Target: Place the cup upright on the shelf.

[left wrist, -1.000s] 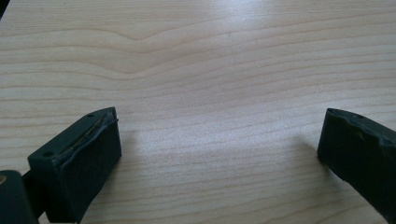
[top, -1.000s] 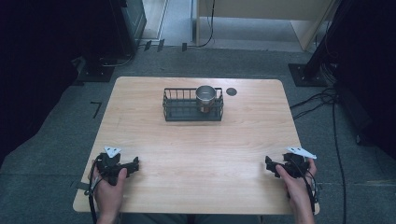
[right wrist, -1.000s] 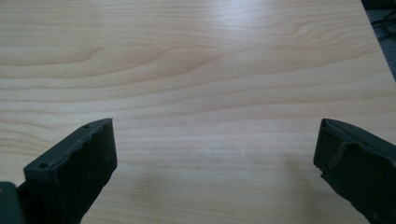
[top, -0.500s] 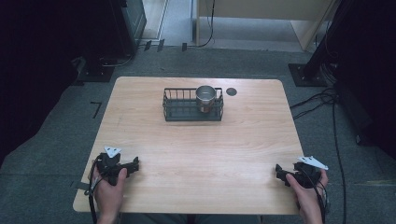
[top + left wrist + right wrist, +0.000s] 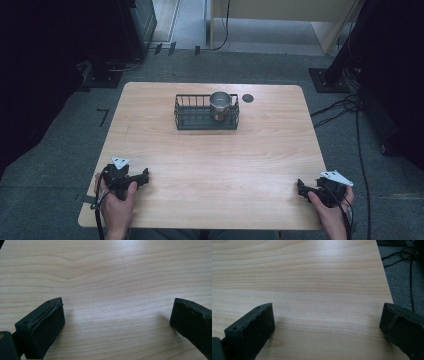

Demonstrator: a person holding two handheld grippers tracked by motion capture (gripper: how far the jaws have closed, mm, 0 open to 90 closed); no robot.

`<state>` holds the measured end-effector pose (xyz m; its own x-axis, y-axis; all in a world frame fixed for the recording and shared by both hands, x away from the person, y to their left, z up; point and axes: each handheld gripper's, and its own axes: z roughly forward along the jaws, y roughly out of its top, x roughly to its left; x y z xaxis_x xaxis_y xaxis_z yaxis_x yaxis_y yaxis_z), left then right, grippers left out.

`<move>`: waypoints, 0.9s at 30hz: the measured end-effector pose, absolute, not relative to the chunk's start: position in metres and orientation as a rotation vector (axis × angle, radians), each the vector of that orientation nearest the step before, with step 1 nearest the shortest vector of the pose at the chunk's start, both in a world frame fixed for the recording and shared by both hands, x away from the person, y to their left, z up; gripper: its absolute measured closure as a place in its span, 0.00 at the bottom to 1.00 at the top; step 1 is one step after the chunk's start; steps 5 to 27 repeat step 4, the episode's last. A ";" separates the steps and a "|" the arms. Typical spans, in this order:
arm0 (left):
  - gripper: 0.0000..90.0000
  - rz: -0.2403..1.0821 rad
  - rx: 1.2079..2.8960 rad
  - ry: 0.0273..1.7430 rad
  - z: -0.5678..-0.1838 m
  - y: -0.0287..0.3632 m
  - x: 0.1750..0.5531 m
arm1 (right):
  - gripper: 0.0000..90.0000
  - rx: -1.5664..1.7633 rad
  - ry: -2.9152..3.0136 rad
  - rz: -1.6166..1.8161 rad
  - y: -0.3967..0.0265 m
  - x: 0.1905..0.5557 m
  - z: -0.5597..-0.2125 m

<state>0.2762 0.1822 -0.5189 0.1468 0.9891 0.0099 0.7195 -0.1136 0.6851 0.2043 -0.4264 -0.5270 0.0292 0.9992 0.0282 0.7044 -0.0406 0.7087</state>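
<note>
A black wire basket [image 5: 206,112] stands at the far middle of the wooden table [image 5: 210,160], with a metal cup [image 5: 219,103] in its right end. My left gripper [image 5: 144,176] rests near the front left corner, held in a hand, its jaws wide apart over bare wood [image 5: 117,315]. At the front right corner my right gripper [image 5: 300,186] is also open and holds nothing. In the right gripper view the gripper [image 5: 327,322] lies low over the tabletop close to the table's right edge.
A small dark round mark [image 5: 247,98] lies on the table right of the basket. Grey carpet with black cables [image 5: 350,107] surrounds the table. Dark stands [image 5: 327,77] sit on the floor beyond the far corners.
My right gripper has drawn back toward the front right corner and a little to the right. The left gripper, basket and cup have stayed put.
</note>
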 end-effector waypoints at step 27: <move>0.00 0.656 1.895 1.628 -0.519 0.182 0.276 | 0.00 1.799 1.726 0.747 -0.426 0.204 -0.527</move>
